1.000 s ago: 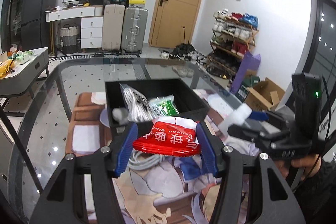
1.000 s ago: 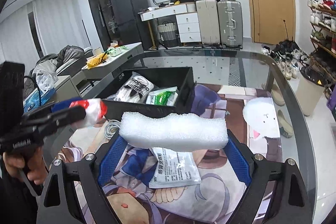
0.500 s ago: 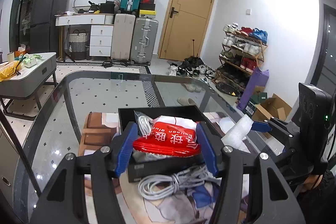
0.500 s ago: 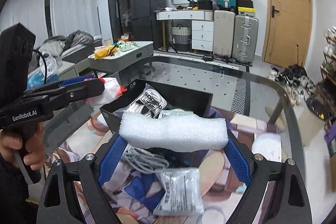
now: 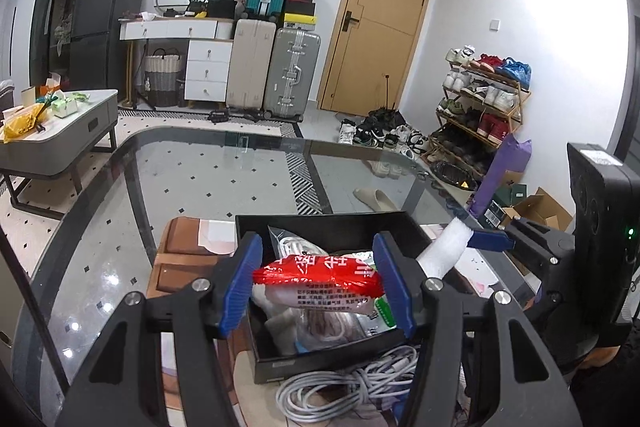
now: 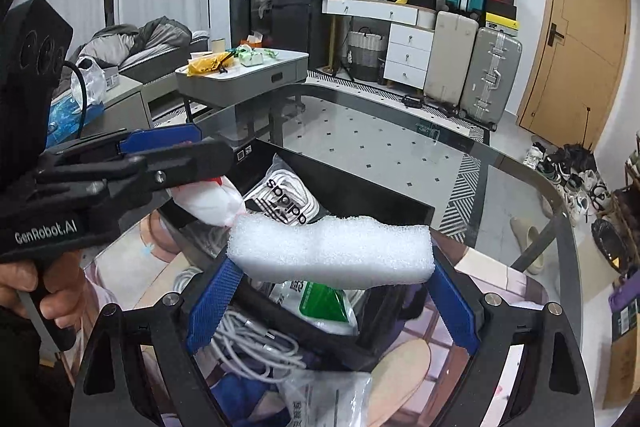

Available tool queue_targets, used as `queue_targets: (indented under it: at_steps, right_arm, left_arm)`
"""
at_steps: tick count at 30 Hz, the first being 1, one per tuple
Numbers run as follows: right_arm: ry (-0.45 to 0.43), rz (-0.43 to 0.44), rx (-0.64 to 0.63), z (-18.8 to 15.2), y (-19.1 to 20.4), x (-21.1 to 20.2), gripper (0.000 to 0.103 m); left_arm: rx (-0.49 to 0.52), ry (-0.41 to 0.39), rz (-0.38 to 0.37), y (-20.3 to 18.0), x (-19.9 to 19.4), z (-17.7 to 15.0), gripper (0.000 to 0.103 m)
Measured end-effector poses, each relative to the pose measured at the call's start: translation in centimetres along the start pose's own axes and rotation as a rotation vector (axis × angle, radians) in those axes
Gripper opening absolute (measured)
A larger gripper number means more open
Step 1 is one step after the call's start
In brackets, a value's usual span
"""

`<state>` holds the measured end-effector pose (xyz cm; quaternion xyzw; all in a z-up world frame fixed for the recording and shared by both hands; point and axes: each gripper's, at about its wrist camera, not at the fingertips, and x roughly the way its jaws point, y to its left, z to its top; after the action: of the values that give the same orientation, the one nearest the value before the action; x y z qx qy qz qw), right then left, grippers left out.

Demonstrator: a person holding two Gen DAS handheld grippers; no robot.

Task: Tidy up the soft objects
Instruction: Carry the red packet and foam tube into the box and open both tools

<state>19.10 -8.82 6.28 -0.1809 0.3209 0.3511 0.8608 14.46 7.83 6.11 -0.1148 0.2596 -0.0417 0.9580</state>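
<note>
Both hand-held grippers carry loads over the box [image 5: 328, 223]: the left hand-held gripper [image 5: 316, 281] clenches a red packet [image 5: 318, 269], the right hand-held gripper [image 6: 330, 287] grasps a foam block [image 6: 332, 251]. Released together, they could collide or spill outside.

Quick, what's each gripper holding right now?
Left gripper: shut on the red and white snack packet.
Right gripper: shut on the white foam block.

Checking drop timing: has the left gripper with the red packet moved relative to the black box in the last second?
Yes. The left gripper, shut on the red packet, advanced over the black box, whose contents now lie beneath it.
</note>
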Motion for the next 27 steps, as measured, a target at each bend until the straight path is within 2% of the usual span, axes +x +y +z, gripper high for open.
queue_targets:
  at_steps: [13,27]
  right_arm:
    - [0.078,0.004,-0.147,1.6,-0.1,4.0,0.091]
    - [0.09,0.038,-0.183,1.9,-0.3,5.4,0.093]
  left_arm:
    - [0.031,0.043,0.02,-0.8,2.2,-0.2,0.057]
    - [0.07,0.088,0.019,-1.5,2.8,-1.1,0.057]
